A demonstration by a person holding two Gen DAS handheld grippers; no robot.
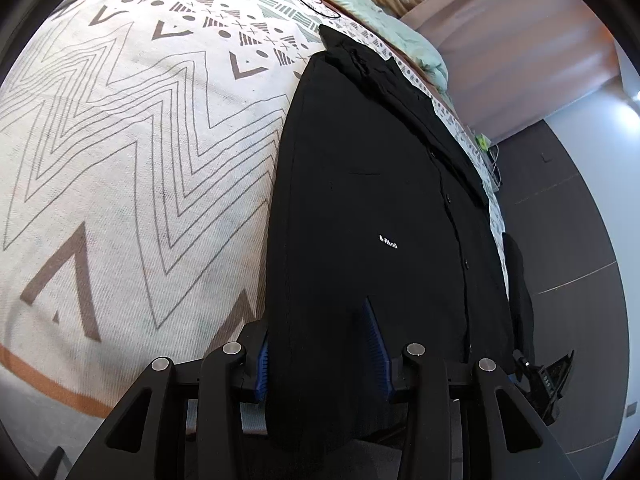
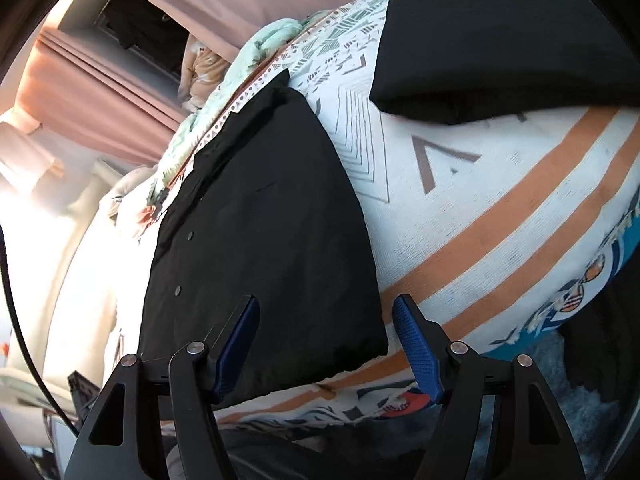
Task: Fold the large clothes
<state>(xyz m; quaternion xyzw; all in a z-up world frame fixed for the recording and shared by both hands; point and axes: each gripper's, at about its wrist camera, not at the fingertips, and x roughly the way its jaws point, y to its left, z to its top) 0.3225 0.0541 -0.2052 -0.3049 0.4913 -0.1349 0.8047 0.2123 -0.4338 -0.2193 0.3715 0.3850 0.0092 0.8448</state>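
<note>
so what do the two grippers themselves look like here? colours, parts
Both match. Left gripper and right gripper: matte black linkage arms with triangular cutouts, round silver pivot pins, and blue ribbed finger pads. No markings or cables visible on either; no hands or sleeves in view.

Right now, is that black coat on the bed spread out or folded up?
Partly folded. The black coat lies as a narrow panel on the patterned blanket, its sides tucked in, button placket showing.

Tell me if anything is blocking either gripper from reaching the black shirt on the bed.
Nothing visible is. Both grippers are open right at the black shirt, with no other object in between. The left gripper straddles its near end, and the right gripper has the shirt's corner between its fingers. A second dark garment lies apart, farther up the patterned blanket.
</note>
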